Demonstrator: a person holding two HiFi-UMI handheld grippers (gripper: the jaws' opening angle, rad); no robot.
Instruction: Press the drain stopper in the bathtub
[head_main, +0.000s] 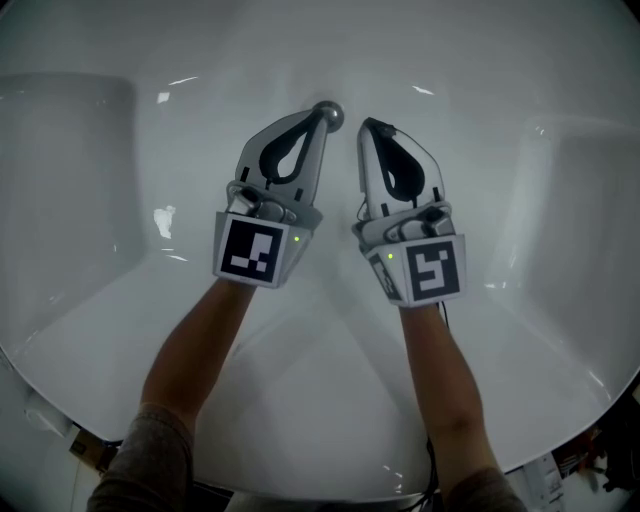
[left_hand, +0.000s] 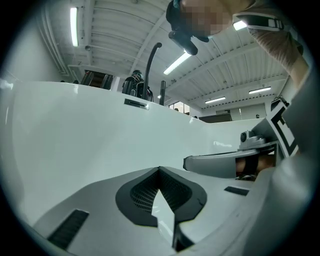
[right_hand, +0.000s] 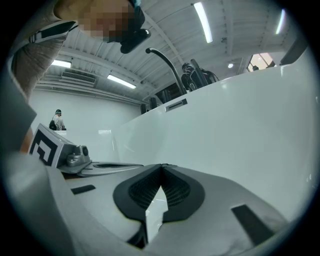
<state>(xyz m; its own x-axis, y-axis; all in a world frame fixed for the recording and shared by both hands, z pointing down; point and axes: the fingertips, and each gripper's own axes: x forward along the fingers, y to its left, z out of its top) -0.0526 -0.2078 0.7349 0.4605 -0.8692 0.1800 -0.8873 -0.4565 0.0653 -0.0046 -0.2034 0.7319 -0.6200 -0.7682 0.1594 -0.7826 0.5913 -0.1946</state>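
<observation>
chrome round drain stopper (head_main: 334, 118), left gripper (head_main: 320, 112) tip over it, jaws together

The tub (head_main: 330, 400) is smooth, glossy white with bright glints. The stopper (head_main: 333, 115), at 12 o'clock in the head view, is polished metal. The left claw (head_main: 316, 114) and right claw (head_main: 368, 126) have matt pale-grey plastic shells. Their pads (left_hand: 142, 192) are black and finely ribbed. The sleeve (head_main: 140, 465) is matt grey cloth.
</observation>
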